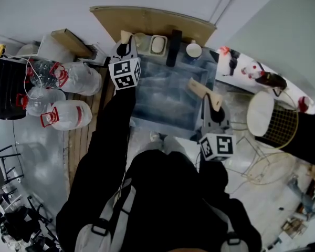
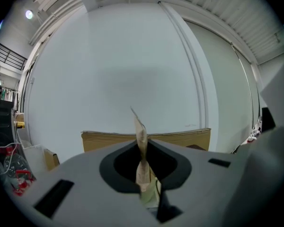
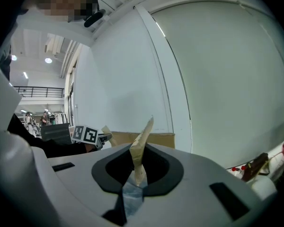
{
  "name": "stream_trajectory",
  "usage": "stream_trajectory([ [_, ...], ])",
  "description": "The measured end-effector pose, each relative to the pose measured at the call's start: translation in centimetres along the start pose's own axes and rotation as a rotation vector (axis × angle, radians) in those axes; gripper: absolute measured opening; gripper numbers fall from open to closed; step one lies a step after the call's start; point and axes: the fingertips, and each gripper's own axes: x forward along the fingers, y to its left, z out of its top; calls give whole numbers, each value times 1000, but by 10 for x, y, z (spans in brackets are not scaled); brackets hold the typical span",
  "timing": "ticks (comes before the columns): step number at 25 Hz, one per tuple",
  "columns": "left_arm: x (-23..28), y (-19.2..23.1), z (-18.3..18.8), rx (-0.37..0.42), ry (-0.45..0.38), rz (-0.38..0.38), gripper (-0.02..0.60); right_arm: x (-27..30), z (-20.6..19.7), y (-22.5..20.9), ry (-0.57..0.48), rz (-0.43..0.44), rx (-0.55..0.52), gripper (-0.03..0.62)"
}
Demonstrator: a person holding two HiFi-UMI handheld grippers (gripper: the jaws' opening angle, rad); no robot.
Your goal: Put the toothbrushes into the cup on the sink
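The steel sink lies ahead of me, and a white cup stands on its back rim. My left gripper reaches over the sink's back left corner. Its tan taped fingers are pressed together, pointing at the white wall. My right gripper hovers over the right side of the basin, below the cup in the head view, and its tan fingers are also closed. No toothbrush shows clearly in any view. A pale scrap low between each pair of jaws cannot be identified.
A black bottle and a soap dish stand on the back rim left of the cup. Cardboard leans on the wall behind. Water jugs lie at the left, and a wire basket with a white disc stands at the right.
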Motion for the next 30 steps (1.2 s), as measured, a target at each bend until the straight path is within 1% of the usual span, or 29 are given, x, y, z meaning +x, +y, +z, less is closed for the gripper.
stream_trajectory([
  [3,7,4,-8,-4,13,0,34,-1,-3,-2,7,-8,-6,34],
  [11,22,5,-14,-13,24,-10,34,-4,-6,-5,16,-24,-16,34],
  [16,33,5,-38,-11,95,-18,34,-5,-8,-6,20,-28,-16,34],
  [21,38,-1,-64,-9,167,-42,35,-4,-9,-6,25,-28,-16,34],
  [23,39,-3,-70,-13,186,-52,50,-5,-8,-6,23,-30,-16,34],
  [25,38,-6,-72,-18,196,-67,91,-6,-8,-6,22,-31,-14,34],
  [26,36,-8,-72,-16,196,-72,100,-7,-8,-5,22,-31,-13,34],
  [30,26,-10,-65,-9,176,-82,109,-10,-6,0,19,-30,-14,34],
])
